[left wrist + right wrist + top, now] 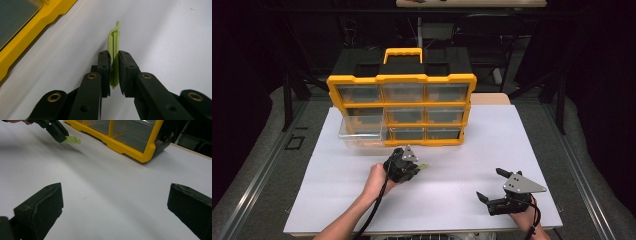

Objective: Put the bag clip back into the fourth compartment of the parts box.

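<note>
I hold my left gripper [418, 168] over the white board [452, 195], just near of the yellow organiser box [404, 78], and its jaws are clamped on a small light-green plastic clip [114, 53]. In the left gripper view the clip stands on edge between the two black pads [104, 65], pinched along its lower half, with its upper part and a small curled tip sticking out past the pads towards the far side. The clip is lifted off the board, and the yellow frame of the box lies off to the left. In the high view the clip [424, 166] shows as a small green tab poking out to the right of the gripper, near the middle of the board. The box stands upright at the far side of the board, with three rows of clear drawers and a yellow handle [403, 53] on top; the clear drawer at its lower left [362, 135] is pulled out towards me. My right gripper [491, 185] rests low at the near right of the board, well apart from the left one and from the box, with its jaws spread wide and nothing between them. In the right gripper view the two black pads [41, 207] stand far apart over bare white board, and beyond them I see my left gripper [62, 138] with the green clip [72, 140] in it, just near of the box's yellow base.
</note>
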`<state>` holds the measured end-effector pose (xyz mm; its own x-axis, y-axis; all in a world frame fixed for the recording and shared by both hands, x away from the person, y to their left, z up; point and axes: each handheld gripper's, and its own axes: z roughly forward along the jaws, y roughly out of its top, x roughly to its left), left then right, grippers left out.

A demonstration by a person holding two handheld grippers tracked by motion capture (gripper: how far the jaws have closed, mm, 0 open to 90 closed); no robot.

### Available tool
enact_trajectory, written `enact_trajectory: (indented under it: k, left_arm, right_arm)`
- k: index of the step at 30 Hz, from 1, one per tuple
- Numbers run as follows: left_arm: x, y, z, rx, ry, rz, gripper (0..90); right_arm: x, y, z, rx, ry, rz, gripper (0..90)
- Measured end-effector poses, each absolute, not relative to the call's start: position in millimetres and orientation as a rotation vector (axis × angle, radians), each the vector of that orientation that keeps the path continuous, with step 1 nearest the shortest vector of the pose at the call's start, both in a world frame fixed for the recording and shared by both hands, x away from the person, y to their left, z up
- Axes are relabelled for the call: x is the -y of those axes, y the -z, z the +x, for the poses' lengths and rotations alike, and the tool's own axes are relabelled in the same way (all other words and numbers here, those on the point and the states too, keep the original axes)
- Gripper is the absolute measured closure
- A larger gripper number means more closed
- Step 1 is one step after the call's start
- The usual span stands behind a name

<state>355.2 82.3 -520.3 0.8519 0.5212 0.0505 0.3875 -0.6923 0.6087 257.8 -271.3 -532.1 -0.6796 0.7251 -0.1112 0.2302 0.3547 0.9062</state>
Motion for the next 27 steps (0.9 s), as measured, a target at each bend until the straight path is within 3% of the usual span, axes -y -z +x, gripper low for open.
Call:
enact_trajectory:
  k: [27]
  left_arm:
    - [-122, 520, 342, -0.75, -0.333, 2.389, 80.8]
  right_arm:
    - [271, 532, 258, -2.122, -1.294, 0.823, 0.0]
